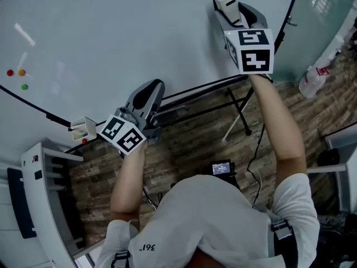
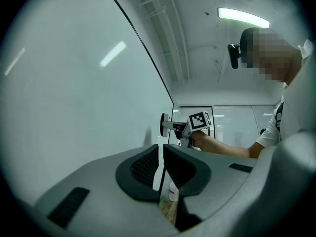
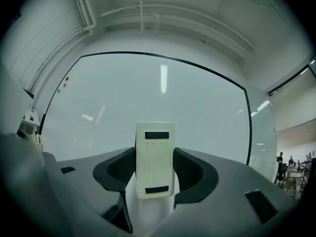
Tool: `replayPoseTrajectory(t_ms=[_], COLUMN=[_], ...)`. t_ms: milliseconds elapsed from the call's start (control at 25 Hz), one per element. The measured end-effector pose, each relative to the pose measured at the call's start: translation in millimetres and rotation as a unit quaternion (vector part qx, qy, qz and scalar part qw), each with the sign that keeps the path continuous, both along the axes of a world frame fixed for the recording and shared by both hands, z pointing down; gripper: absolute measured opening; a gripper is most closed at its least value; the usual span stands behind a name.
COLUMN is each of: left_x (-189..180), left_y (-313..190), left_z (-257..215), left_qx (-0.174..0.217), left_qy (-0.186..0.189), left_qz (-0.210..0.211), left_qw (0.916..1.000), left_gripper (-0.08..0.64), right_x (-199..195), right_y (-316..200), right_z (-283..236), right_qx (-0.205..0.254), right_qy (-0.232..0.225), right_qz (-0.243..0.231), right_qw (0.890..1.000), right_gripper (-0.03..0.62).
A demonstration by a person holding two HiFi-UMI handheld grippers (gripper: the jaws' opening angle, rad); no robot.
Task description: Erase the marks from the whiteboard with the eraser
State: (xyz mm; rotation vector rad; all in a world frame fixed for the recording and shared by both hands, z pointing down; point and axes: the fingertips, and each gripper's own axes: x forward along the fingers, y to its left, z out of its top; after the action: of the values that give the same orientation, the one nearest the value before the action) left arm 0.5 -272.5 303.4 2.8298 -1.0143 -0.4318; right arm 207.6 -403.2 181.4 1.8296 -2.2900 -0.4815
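- My right gripper (image 3: 154, 174) grasps the white eraser (image 3: 154, 147) between its fingers, facing the whiteboard (image 3: 163, 98) near its right edge.
- My left gripper (image 2: 161, 164) has its fingers clenched on nothing, by the whiteboard's lower edge.

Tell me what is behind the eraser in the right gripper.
The whiteboard stands behind the eraser. Its visible surface shows only light reflections and three small coloured dots at upper left, no marks. The patch directly behind the eraser is covered.
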Motion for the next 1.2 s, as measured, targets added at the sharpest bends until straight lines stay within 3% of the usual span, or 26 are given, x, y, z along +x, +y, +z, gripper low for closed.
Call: replayPoseTrajectory(t_ms=[800, 1200], left_x=[30, -8], left_y=[27, 74], left_z=[74, 102], left_qx=[-0.071, -0.097], left_qy=[0.021, 0.033], left_qz=[-0.056, -0.061], left_qw=[0.9957, 0.9928], left_gripper=[0.035, 0.035], right_x=[19, -14], right_y=[28, 78], right_z=[122, 181], right_qx=[-0.075, -0.139], right_qy=[-0.107, -0.122], right_qz=[-0.109, -0.116], right_qw=[0.985, 0.976], right_gripper=[0.255, 0.255])
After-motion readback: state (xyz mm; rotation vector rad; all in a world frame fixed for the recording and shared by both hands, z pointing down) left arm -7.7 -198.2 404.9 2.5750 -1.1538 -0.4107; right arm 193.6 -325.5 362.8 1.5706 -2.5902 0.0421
